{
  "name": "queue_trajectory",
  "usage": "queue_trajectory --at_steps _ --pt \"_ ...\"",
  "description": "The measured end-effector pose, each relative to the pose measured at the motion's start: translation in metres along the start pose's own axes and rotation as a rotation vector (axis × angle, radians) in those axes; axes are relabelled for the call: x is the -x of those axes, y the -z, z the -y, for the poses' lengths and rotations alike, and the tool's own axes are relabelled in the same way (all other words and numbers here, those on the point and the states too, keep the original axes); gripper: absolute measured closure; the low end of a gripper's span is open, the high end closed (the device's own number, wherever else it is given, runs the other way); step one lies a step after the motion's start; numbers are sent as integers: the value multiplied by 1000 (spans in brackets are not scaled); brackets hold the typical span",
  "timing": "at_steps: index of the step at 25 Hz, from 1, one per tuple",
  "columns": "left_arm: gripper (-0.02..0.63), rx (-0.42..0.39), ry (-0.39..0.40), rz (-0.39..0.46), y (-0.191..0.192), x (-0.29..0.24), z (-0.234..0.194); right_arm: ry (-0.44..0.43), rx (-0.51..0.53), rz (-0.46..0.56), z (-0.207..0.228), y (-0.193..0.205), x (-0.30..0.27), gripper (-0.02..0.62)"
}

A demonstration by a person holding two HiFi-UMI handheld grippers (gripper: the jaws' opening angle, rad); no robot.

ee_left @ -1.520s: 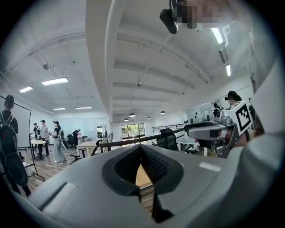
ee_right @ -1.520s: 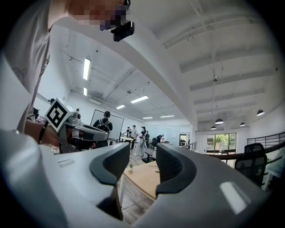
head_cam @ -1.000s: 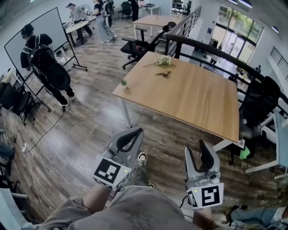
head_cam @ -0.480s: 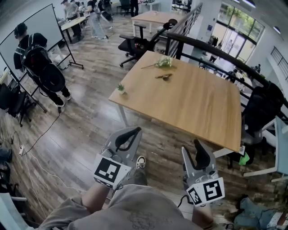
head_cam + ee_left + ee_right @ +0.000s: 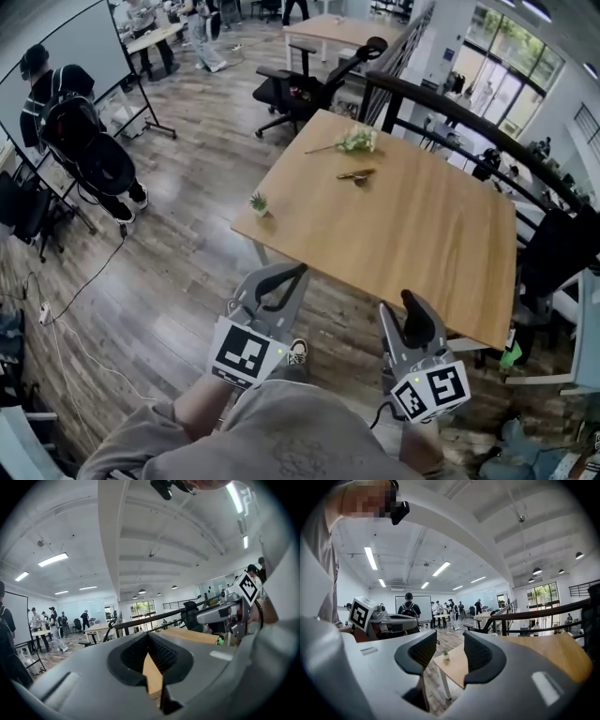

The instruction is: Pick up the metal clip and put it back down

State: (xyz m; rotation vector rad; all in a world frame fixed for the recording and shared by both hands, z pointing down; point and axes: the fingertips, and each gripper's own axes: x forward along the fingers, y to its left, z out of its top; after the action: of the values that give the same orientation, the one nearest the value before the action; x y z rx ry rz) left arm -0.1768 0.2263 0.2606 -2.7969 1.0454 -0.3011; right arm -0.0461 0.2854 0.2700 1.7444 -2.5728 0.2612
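Note:
The metal clip (image 5: 355,174) lies on the far part of the wooden table (image 5: 441,234), just in front of a sprig of flowers (image 5: 354,141). Both grippers hover low in the head view, short of the table's near edge and far from the clip. My left gripper (image 5: 296,273) is shut with nothing in it; in the left gripper view its tips (image 5: 148,637) meet. My right gripper (image 5: 413,307) stands open and empty, and the right gripper view shows a clear gap between its pads (image 5: 450,651). The clip is not visible in either gripper view.
A tiny potted plant (image 5: 258,202) stands on the table's left corner, also seen as the plant (image 5: 445,654). A black railing (image 5: 450,108) runs behind the table, with office chairs (image 5: 298,94) nearby. People and a whiteboard (image 5: 56,56) stand at the left. Cables (image 5: 66,309) lie on the wood floor.
The view has drawn nearer to the table, which now sits lower and larger in the head view. Both grippers stay held out in front, jaw states unchanged.

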Motion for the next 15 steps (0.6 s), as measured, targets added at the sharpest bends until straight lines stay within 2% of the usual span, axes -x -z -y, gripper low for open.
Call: queue_trajectory --at_steps 8,15 --pt "606 34 24 -15 19 -57 -64 5 -44 -51 32 8 -90 428" --pt "606 75 38 -35 32 -98 -96 5 -134 -70 59 15 -140 428"
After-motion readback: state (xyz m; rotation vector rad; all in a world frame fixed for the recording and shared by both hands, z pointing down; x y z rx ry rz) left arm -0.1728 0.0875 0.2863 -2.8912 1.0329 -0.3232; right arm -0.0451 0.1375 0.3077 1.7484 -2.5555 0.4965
